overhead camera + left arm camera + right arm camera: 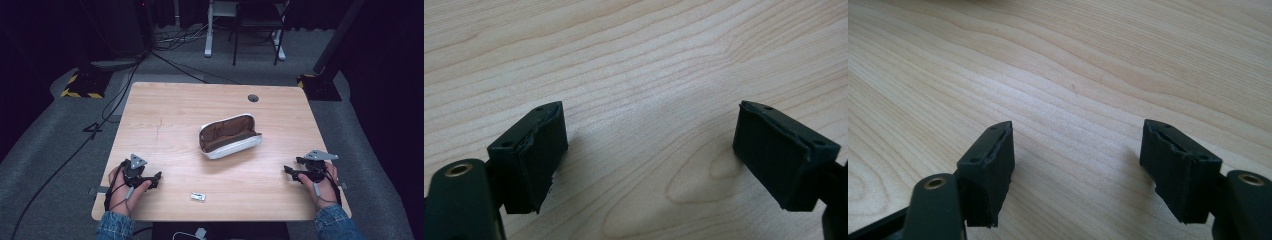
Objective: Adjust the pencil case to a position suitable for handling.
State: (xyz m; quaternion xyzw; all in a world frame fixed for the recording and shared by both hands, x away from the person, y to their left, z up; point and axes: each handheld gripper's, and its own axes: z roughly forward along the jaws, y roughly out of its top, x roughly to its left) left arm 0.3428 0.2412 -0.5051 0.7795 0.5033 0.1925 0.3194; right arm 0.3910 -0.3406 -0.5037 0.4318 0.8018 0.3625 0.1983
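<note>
Wood worktop [165, 115]: pale grain, bearing everything.
Left tool [158, 179]: low at the near left corner, gripped from behind by the left hand [124, 192], jaws pointing right, spread wide with only bare wood between them.
Right tool [291, 172]: near right edge, right hand [324, 187] behind it, jaws pointing left, parted, holding nothing.
Pouch [229, 136]: white, brown-lined, lying unzipped mid-worktop, well apart from both tools.
Small packet [198, 196]: by the near edge, between the hands.
</note>
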